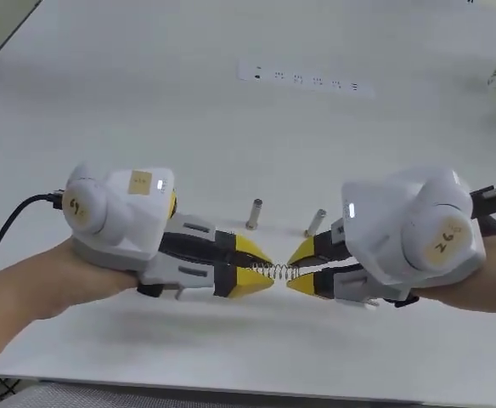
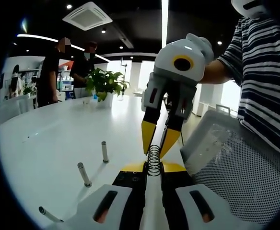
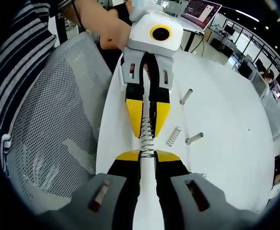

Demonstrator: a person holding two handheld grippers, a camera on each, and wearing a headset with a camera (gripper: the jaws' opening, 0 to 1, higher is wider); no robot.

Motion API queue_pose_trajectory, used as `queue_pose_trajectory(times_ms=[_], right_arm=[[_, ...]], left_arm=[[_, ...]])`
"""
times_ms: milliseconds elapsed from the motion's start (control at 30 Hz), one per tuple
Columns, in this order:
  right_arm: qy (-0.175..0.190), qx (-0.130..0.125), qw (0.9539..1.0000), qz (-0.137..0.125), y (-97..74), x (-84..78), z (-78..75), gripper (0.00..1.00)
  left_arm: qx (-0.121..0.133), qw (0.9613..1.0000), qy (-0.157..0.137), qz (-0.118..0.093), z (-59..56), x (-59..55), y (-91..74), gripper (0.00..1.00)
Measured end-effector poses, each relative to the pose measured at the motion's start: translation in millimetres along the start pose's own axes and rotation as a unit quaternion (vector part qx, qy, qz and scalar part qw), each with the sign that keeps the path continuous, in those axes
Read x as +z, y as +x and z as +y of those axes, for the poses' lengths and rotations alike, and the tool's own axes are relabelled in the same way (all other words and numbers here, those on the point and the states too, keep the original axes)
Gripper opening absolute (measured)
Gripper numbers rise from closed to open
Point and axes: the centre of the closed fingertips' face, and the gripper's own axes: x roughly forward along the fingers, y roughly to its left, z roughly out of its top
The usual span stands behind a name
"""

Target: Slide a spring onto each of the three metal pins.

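A small steel spring (image 1: 280, 272) hangs stretched between my two grippers just above the white table (image 1: 231, 127). My left gripper (image 1: 269, 270) is shut on one end and my right gripper (image 1: 292, 270) is shut on the other, tips nearly touching. Behind them stand two metal pins (image 1: 254, 212) (image 1: 315, 223). In the left gripper view the spring (image 2: 153, 160) rises from my left gripper (image 2: 153, 168) towards my right gripper (image 2: 155, 148), with three bare pins (image 2: 104, 151) to the left. In the right gripper view a second spring (image 3: 173, 136) lies loose beside a pin (image 3: 194, 139).
A white power strip (image 1: 306, 79) lies far back on the table. The table's near edge runs just below the grippers. A grey mesh chair (image 3: 58, 134) stands beside the person. A potted plant (image 2: 104, 84) and people are at the far end.
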Motion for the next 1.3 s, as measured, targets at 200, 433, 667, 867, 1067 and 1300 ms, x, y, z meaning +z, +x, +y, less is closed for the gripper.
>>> queue_pose_trajectory(times_ms=[200, 433, 667, 867, 1067, 1300], right_arm=[[-0.014, -0.001, 0.9997, -0.019, -8.7, 13.1, -3.8, 0.12], [-0.016, 0.007, 0.9994, -0.031, -9.7, 23.2, -3.4, 0.11], [-0.010, 0.009, 0.9984, -0.055, -11.9, 35.7, -3.6, 0.12], [0.007, 0.010, 0.9968, -0.080, -11.2, 46.7, -5.2, 0.12], [0.012, 0.002, 0.9959, -0.090, -8.9, 50.0, -5.9, 0.12], [0.024, -0.003, 0.9945, -0.102, -9.1, 55.4, -6.4, 0.12]], left_arm=[[0.004, 1.0000, 0.001, 0.008, 2.0, -5.1, -1.5, 0.07], [0.006, 0.9999, 0.002, 0.014, 2.9, -8.2, -3.5, 0.07], [0.010, 0.9999, 0.002, 0.013, 2.1, -8.7, -4.8, 0.07], [0.009, 0.9998, 0.005, 0.015, 0.4, -8.3, -4.4, 0.07], [0.011, 0.9997, 0.008, 0.018, 1.7, -8.6, -5.3, 0.07], [0.005, 0.9998, 0.009, 0.019, -0.6, -7.9, -1.1, 0.07]])
